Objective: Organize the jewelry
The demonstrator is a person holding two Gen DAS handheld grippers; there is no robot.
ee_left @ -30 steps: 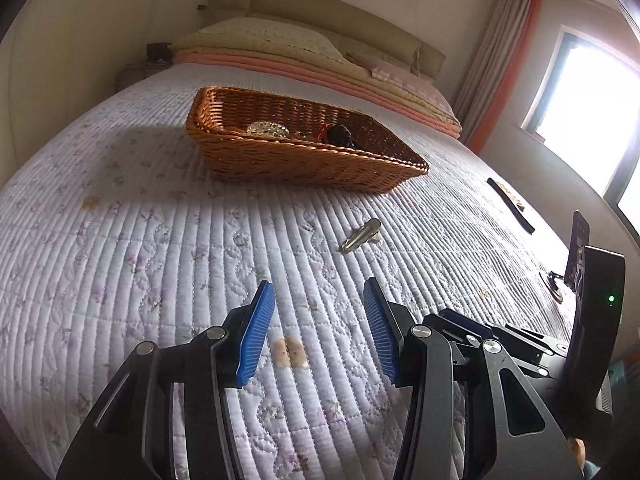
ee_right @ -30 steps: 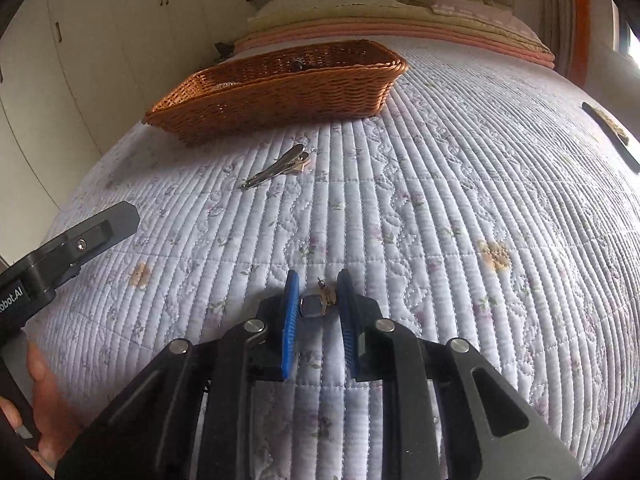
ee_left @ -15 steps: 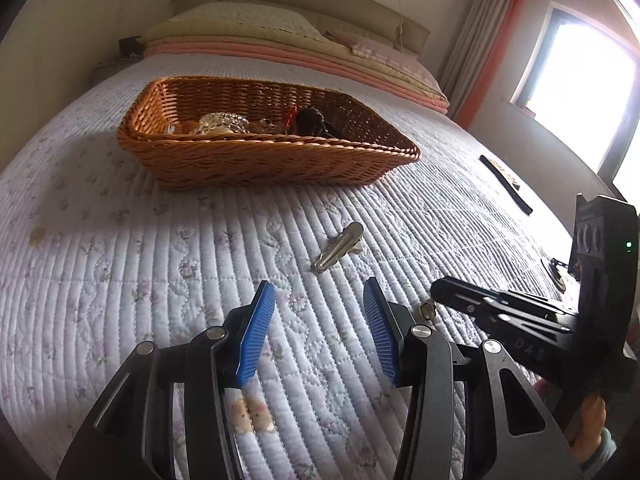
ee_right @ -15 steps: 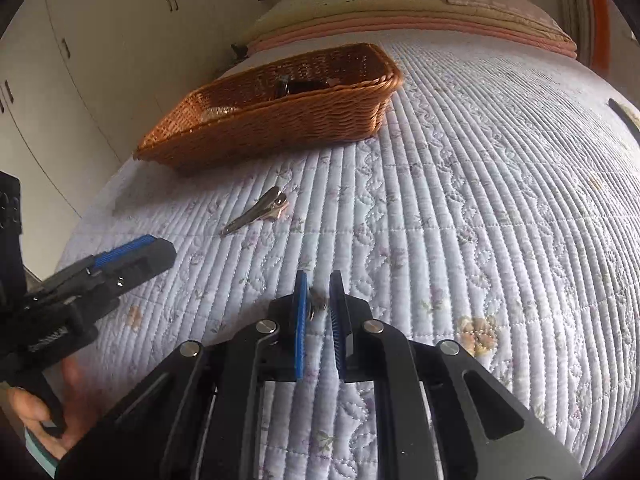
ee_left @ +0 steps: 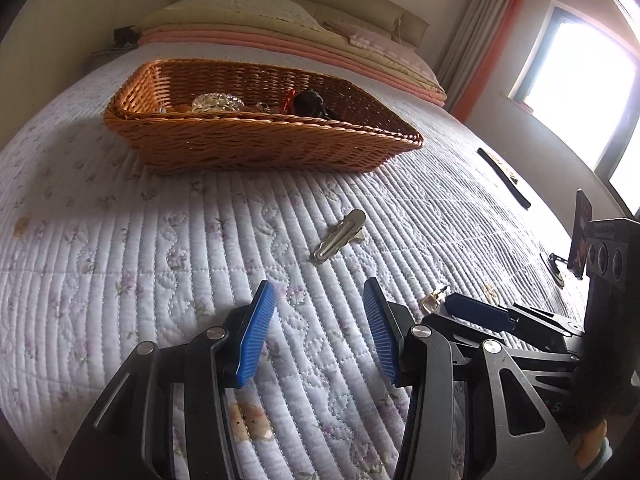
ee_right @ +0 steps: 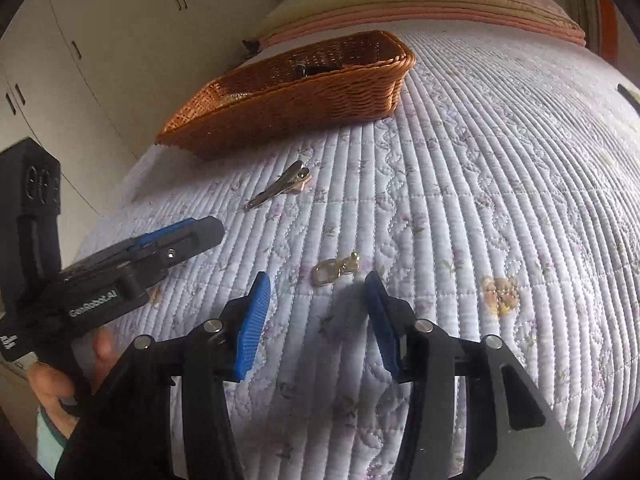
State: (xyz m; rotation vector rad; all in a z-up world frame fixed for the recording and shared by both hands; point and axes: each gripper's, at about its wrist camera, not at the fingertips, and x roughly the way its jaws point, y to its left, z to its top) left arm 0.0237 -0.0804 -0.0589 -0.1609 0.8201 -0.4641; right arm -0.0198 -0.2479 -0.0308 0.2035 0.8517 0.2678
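A wicker basket (ee_left: 256, 148) with several trinkets in it stands on the quilted bed; it also shows in the right wrist view (ee_right: 304, 92). A silver hair clip (ee_left: 339, 234) lies on the quilt in front of it, seen too in the right wrist view (ee_right: 280, 190). A small gold earring (ee_right: 335, 269) lies just ahead of my right gripper (ee_right: 316, 316), which is open and empty over it. In the left wrist view the earring (ee_left: 432, 300) lies by the right gripper's tip. My left gripper (ee_left: 320, 336) is open and empty, short of the clip.
A black strap (ee_left: 503, 178) lies on the quilt at the right, with a small dark object (ee_left: 556, 264) near the bed's right edge. Pillows (ee_left: 256, 12) and folded blankets sit at the headboard. Wardrobe doors (ee_right: 80, 60) stand left of the bed. A window (ee_left: 580, 80) is right.
My right gripper was shut on the gold earring and has opened; the earring now lies free on the quilt. My left gripper has moved closer to the hair clip and basket.
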